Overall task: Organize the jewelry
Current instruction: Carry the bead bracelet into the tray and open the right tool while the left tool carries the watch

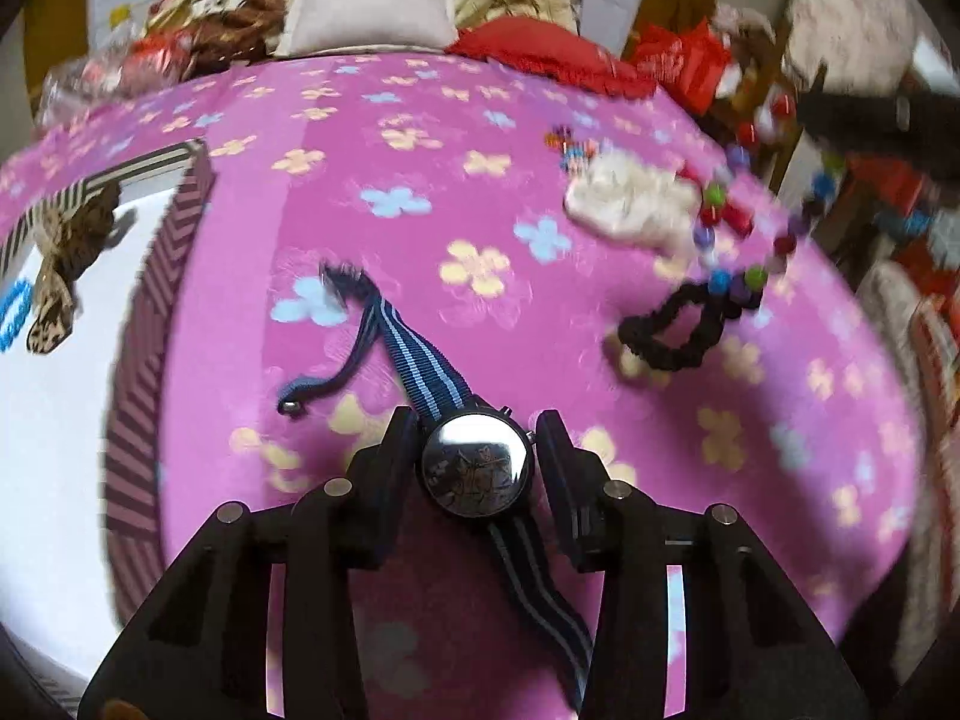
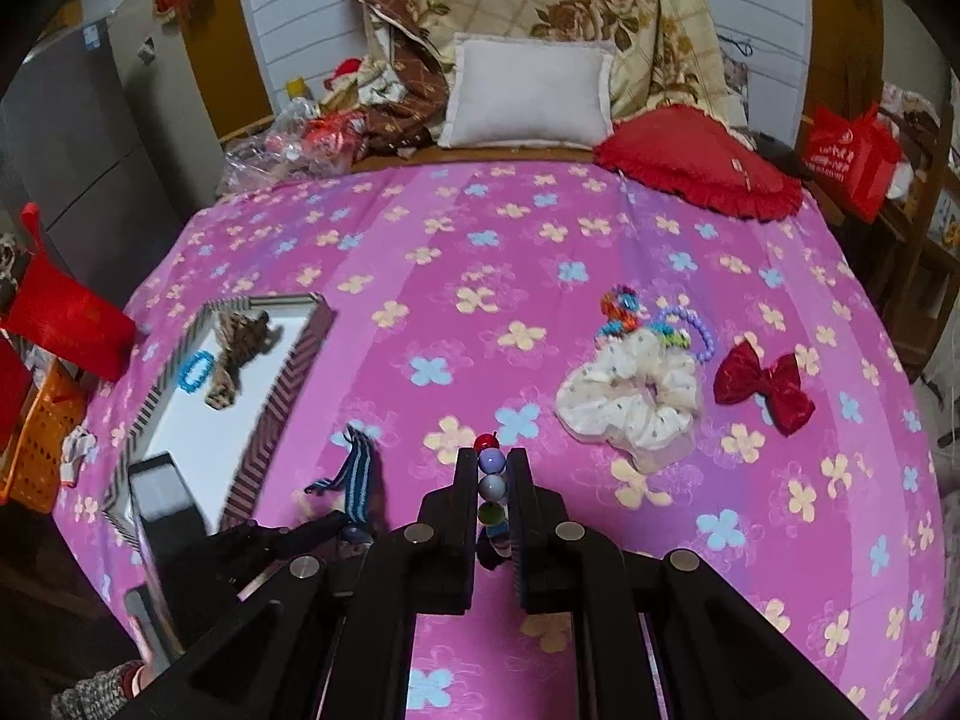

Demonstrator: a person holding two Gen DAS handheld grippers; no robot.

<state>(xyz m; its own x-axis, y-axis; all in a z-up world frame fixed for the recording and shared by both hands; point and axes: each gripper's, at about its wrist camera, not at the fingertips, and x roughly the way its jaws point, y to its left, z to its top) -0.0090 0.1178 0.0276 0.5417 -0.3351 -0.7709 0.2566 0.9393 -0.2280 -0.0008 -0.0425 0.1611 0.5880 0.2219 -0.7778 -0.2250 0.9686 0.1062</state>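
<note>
In the left wrist view, the left tongs [image 1: 477, 456] are straddling a round black-faced watch with a blue striped fabric strap [image 1: 477, 468] lying on the pink flowered bedspread [image 1: 420, 138]; the left finger is touching the case, and a narrow gap is showing at the right finger. In the right wrist view, the right tongs [image 2: 492, 480] are pinching a string of coloured beads [image 2: 493, 474], near a white dotted scrunchie [image 2: 630, 396].

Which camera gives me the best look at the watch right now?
The left wrist view: the watch lies face up between the left gripper's fingers, both strap ends visible. The right wrist view shows only a strap end, the rest hidden behind gripper parts.
</note>
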